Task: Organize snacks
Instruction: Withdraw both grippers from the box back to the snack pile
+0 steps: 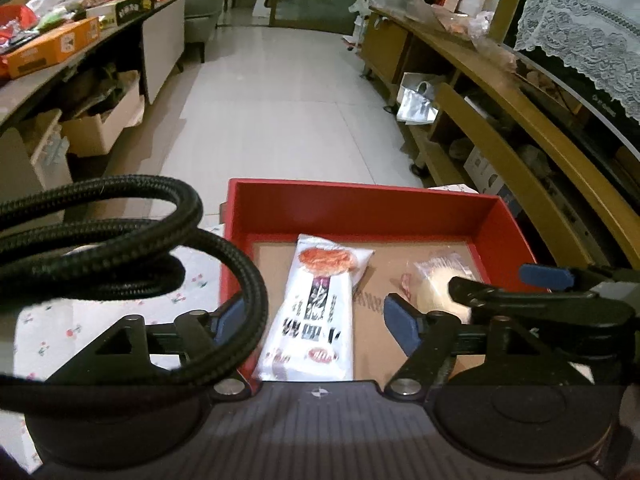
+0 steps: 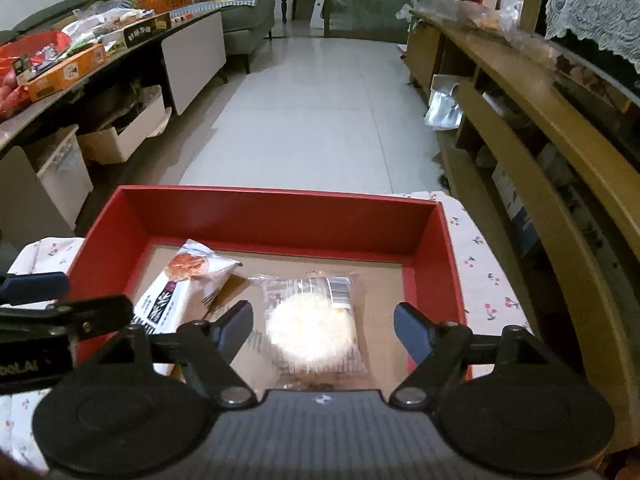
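A red box (image 1: 360, 208) with a cardboard floor stands on a cherry-print cloth; it also shows in the right wrist view (image 2: 280, 216). In it lie a white snack packet with an orange cracker picture (image 1: 316, 312) (image 2: 180, 292) and a clear-wrapped round white pastry (image 2: 312, 328) (image 1: 436, 284). My left gripper (image 1: 316, 320) is open, its fingers either side of the white packet, not touching it. My right gripper (image 2: 324, 320) is open, its fingers either side of the pastry, apart from it. Each gripper shows at the edge of the other's view.
A black braided cable (image 1: 140, 264) loops across the left of the left wrist view. A long counter (image 2: 80, 60) with many snack boxes runs along the left. A wooden shelf unit (image 2: 540, 128) runs along the right. A tiled floor (image 2: 320, 112) lies beyond the box.
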`<state>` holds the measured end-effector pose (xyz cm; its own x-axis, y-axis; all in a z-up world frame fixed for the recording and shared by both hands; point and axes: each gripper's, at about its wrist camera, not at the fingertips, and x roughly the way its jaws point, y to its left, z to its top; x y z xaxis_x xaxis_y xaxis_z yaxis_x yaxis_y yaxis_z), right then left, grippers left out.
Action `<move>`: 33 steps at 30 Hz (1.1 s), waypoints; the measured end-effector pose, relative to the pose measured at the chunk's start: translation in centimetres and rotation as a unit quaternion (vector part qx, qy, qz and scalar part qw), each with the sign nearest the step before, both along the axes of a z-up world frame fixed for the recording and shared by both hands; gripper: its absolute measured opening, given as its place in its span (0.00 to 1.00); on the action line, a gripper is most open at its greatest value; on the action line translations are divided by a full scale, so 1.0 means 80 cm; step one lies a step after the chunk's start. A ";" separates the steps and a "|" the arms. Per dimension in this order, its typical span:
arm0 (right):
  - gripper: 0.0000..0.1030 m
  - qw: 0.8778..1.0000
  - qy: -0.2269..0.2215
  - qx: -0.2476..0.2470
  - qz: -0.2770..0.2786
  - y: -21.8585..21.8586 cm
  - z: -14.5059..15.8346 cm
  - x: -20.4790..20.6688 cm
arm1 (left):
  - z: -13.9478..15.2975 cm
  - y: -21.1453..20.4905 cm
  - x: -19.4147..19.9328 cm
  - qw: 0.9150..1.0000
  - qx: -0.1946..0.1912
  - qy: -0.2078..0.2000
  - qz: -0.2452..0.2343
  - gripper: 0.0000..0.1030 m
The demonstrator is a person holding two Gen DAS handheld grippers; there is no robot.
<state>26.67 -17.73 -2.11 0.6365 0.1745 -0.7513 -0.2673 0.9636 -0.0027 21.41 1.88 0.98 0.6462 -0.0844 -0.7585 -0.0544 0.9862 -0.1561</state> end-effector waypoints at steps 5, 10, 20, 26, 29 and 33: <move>0.91 1.000 -0.003 0.003 0.002 0.001 0.009 -0.030 | 0.004 0.017 -0.038 1.000 -0.002 0.006 0.002 0.81; 0.91 1.000 0.002 0.006 0.018 0.012 0.013 -0.066 | -0.002 0.039 -0.078 1.000 -0.007 0.023 0.014 0.81; 0.91 0.997 0.028 0.010 0.070 0.040 0.006 -0.139 | -0.020 0.075 -0.153 0.998 -0.009 0.059 0.013 0.83; 0.91 0.994 0.044 0.010 0.095 0.045 -0.001 -0.173 | -0.029 0.069 -0.169 0.992 0.015 0.069 -0.108 0.84; 0.91 0.993 0.056 0.013 0.107 0.050 -0.005 -0.183 | -0.039 0.060 -0.173 0.978 0.037 0.090 -0.186 0.84; 0.91 0.990 0.076 0.017 0.121 0.058 -0.013 -0.194 | -0.053 0.049 -0.176 0.952 0.079 0.107 -0.276 0.84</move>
<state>11.12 -13.11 -3.17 0.4536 0.3338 -0.8263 -0.4844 0.8706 0.0859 7.34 5.84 -3.29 0.3661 -0.2402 -0.8990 0.4653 0.8839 -0.0467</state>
